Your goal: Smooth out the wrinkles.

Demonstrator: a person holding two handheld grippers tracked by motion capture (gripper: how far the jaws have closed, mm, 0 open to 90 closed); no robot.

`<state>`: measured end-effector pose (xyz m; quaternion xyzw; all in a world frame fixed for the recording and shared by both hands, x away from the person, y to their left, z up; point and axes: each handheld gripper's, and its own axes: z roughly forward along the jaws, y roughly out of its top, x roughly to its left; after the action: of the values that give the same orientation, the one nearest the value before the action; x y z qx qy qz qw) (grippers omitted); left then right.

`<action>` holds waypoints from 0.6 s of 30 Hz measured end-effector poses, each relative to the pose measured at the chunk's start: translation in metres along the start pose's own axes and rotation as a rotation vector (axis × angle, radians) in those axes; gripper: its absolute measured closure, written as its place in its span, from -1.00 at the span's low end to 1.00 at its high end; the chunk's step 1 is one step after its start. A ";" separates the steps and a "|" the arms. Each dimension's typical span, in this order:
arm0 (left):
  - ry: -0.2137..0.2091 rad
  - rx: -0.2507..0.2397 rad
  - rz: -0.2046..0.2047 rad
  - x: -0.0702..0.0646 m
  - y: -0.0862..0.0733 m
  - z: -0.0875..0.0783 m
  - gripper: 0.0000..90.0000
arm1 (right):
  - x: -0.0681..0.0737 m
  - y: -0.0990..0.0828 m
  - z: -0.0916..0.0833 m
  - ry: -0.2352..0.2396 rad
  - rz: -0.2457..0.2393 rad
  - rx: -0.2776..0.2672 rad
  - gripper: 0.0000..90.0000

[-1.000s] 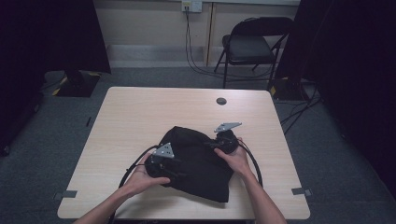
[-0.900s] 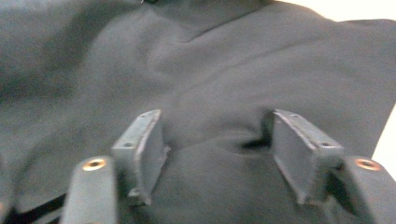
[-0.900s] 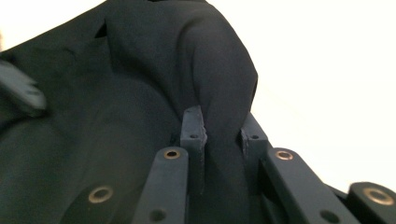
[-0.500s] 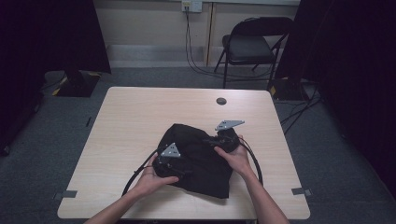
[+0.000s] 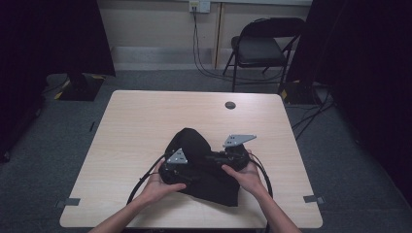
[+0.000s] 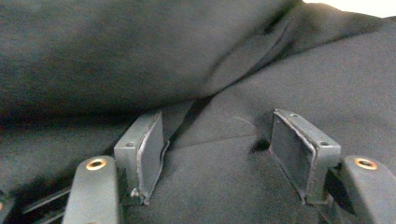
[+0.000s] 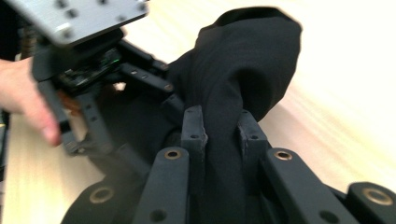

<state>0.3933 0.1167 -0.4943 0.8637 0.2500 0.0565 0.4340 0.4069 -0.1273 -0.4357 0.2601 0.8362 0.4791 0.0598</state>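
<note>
the limp, light black cloth garment (image 5: pixel 204 167) probably sags, so grip bunched folds: right gripper (image 7: pixel 219 123) pinches one, left gripper (image 6: pixel 219 140) gapes wide over flat fabric.

The black garment (image 5: pixel 204 165) is soft, matt woven cloth, lying in folds. The desk (image 5: pixel 136 126) has a smooth, pale wood-grain laminate top. The right gripper (image 7: pixel 219 126) has matt black fingers (image 7: pixel 192 128), seemingly plastic or metal, with brass-coloured rivets.

A folding chair (image 5: pixel 265 46) stands far right beyond the table (image 5: pixel 136 126); a small dark disc (image 5: pixel 230 105) (round, flat) lies near its far edge.
</note>
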 end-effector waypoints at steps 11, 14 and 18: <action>-0.003 -0.050 0.073 -0.022 0.014 -0.044 -0.04 | -0.002 -0.005 0.004 -0.005 0.008 0.010 0.71; -0.074 -0.110 0.088 -0.039 0.015 -0.065 0.15 | -0.005 -0.005 0.004 -0.015 0.012 0.012 0.71; -0.192 -0.064 0.096 -0.054 0.009 -0.065 0.35 | -0.008 -0.003 0.004 -0.029 0.013 0.014 0.71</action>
<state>0.3297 0.1335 -0.4411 0.8619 0.1638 0.0020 0.4800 0.4137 -0.1292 -0.4419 0.2727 0.8369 0.4697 0.0672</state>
